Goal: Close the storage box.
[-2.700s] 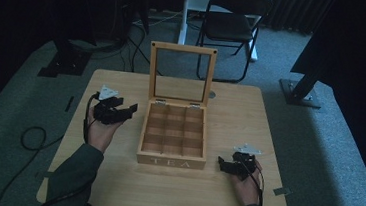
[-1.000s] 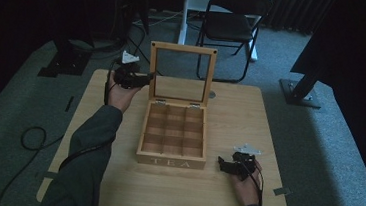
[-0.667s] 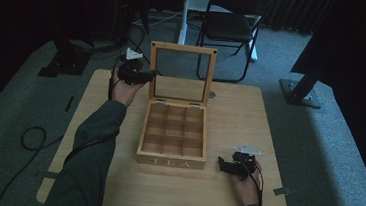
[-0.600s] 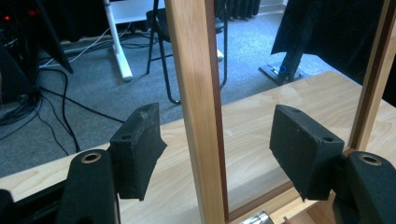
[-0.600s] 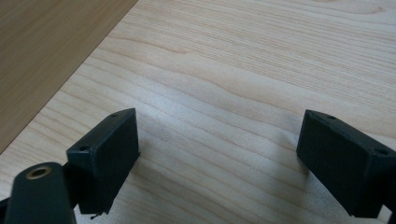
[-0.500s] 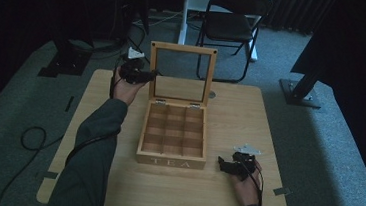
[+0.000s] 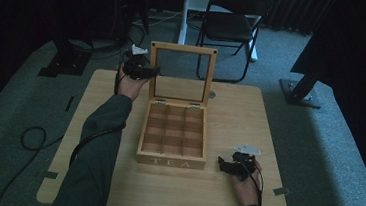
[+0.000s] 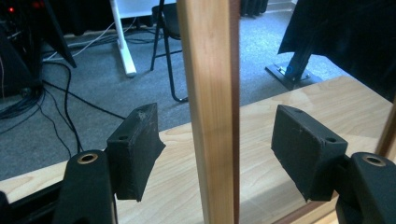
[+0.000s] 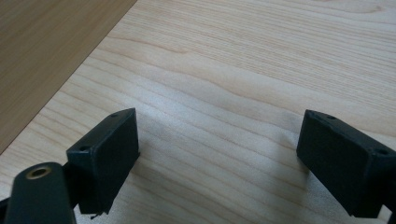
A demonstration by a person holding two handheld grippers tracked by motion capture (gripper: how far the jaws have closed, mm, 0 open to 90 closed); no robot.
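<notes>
A: What does the room look like?

B: Dim. Grey carpet covers the floor, with black cables trailing over it at the left. A black folding chair stands behind the bench beside a white post, and dark stands sit at the far left and right.

A: And the surface?

B: A pale wooden bench with rounded corners and clear grain. Its top is bare apart from the box and the two tools.

A: Where is the box?

B: The wooden tea box sits near the middle of the bench, the word TEA on its front wall. Its compartments, three across and three deep, look empty. The glass-paned lid stands upright at the back, hinged open.

A: The left gripper?

B: The left gripper is held up at the lid's left edge, the sleeved forearm reaching in from the bottom. In the left gripper view its fingers are spread wide, one on each side of the lid's wooden frame, neither touching it.

A: The right gripper?

B: The right gripper rests low on the bench just right of the box's front corner. In the right gripper view its fingers are wide apart over bare wood, holding nothing, with the box's wall at upper left.
</notes>
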